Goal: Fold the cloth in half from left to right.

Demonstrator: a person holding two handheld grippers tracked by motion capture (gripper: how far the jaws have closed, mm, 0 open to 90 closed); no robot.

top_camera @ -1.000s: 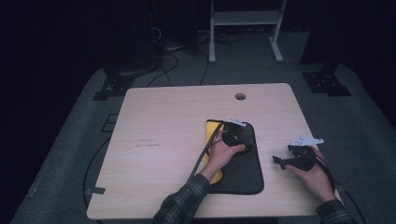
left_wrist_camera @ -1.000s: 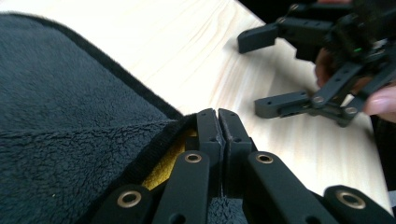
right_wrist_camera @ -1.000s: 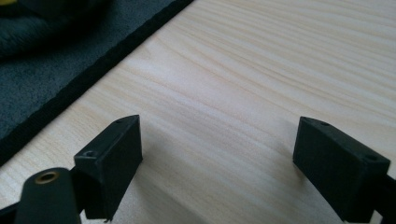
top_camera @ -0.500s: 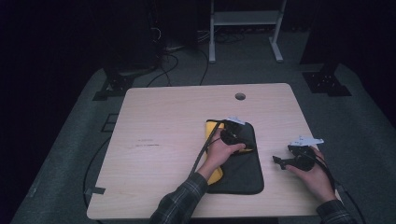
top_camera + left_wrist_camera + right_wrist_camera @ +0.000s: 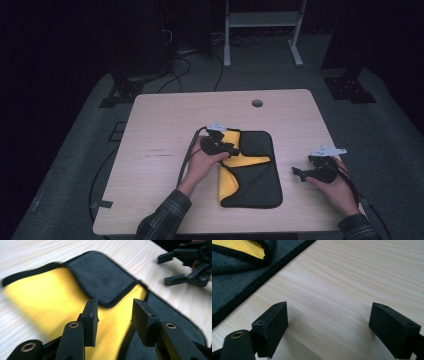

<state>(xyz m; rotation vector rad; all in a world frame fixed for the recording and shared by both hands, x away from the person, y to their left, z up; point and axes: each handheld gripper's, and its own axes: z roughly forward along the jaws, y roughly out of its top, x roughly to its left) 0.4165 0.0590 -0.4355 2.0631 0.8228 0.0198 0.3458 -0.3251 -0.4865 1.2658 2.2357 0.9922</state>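
Note:
A dark grey cloth with a yellow inner side lies on the wooden table, partly folded, a grey flap lying over the yellow. My left gripper hovers over the cloth's upper left part; its jaws stand open above the yellow face with nothing between them. My right gripper rests to the right of the cloth, pointing toward it. It is open wide over bare wood, the cloth's black-trimmed edge just beyond its left jaw.
A round cable hole sits near the table's far edge. The left gripper's cable trails over the table's left part. A white metal stand and cables lie on the dark floor beyond.
My left gripper has moved left across the cloth, and more of the yellow side now lies uncovered. The right gripper has stayed in place.

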